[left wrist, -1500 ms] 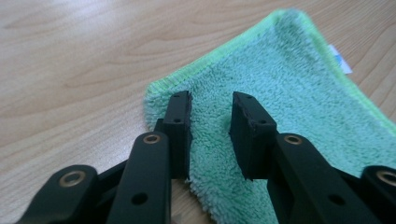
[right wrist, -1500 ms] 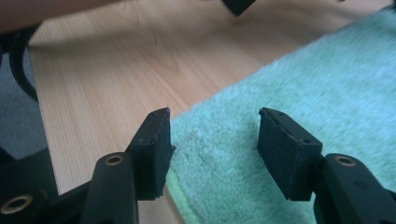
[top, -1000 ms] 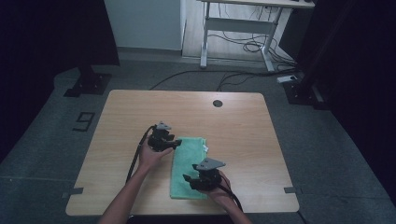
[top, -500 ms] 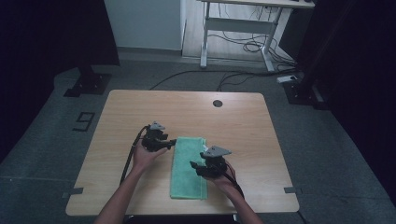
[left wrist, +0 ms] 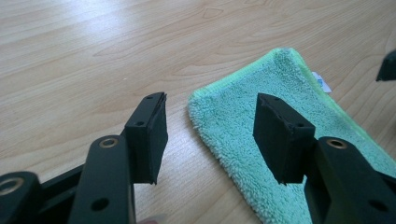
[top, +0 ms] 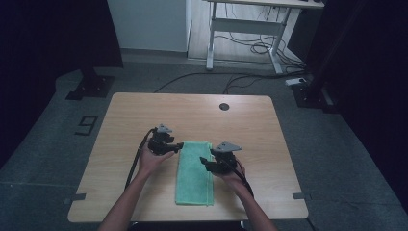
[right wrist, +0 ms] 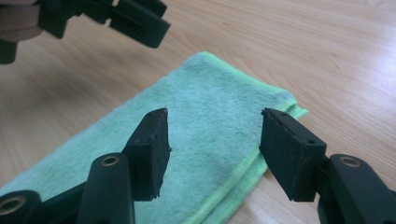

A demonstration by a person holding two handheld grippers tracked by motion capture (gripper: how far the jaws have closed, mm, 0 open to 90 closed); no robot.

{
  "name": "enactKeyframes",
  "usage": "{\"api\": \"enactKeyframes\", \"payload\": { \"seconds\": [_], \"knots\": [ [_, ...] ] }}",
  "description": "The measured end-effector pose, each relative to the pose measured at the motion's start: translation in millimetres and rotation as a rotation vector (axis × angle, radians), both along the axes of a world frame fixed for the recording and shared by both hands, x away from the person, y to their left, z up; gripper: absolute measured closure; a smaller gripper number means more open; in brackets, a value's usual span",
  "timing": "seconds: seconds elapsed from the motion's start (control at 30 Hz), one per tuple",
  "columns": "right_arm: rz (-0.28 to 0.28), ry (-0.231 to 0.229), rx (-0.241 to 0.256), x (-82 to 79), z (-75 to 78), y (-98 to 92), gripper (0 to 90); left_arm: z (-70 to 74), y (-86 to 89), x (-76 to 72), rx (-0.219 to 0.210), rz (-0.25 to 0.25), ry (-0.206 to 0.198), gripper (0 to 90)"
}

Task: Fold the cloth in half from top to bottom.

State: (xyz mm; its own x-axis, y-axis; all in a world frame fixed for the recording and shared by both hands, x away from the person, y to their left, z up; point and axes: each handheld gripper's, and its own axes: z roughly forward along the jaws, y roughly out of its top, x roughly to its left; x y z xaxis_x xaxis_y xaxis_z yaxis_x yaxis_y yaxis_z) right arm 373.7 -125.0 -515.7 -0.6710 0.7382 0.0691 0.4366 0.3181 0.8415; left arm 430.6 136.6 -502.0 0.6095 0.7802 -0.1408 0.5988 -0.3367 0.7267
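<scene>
A green towel (top: 195,173) lies folded into a long strip on the wooden table (top: 192,113), running from the middle toward the near edge. My left gripper (top: 179,146) hovers at the towel's far left corner, jaws open and empty; in the left gripper view the towel (left wrist: 261,121) corner sits between and beyond the jaws of that gripper (left wrist: 210,135). My right gripper (top: 204,162) is open over the towel's right edge. In the right gripper view its own gripper (right wrist: 212,140) frames the layered towel (right wrist: 187,116), and the left gripper (right wrist: 140,21) shows at upper left.
A dark cable hole (top: 223,106) sits near the table's far edge. Bare wood surrounds the towel on all sides. Beyond the table stand a desk frame (top: 245,33), floor cables and black stand bases (top: 91,86).
Both grippers have shifted: the left one moved slightly left and nearer, off the towel's far end; the right one moved farther up along the towel's right edge.
</scene>
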Motion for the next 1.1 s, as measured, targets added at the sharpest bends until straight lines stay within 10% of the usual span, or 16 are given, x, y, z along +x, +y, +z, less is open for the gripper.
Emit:
{"api": "enactKeyframes", "payload": {
  "seconds": [1.1],
  "knots": [
    [-0.103, 0.072, -0.025, 69.9, -11.8, -9.3, 43.3, -18.5, -3.0, 24.3, 0.020, 0.056, 0.035, 56.6]
  ]
}}
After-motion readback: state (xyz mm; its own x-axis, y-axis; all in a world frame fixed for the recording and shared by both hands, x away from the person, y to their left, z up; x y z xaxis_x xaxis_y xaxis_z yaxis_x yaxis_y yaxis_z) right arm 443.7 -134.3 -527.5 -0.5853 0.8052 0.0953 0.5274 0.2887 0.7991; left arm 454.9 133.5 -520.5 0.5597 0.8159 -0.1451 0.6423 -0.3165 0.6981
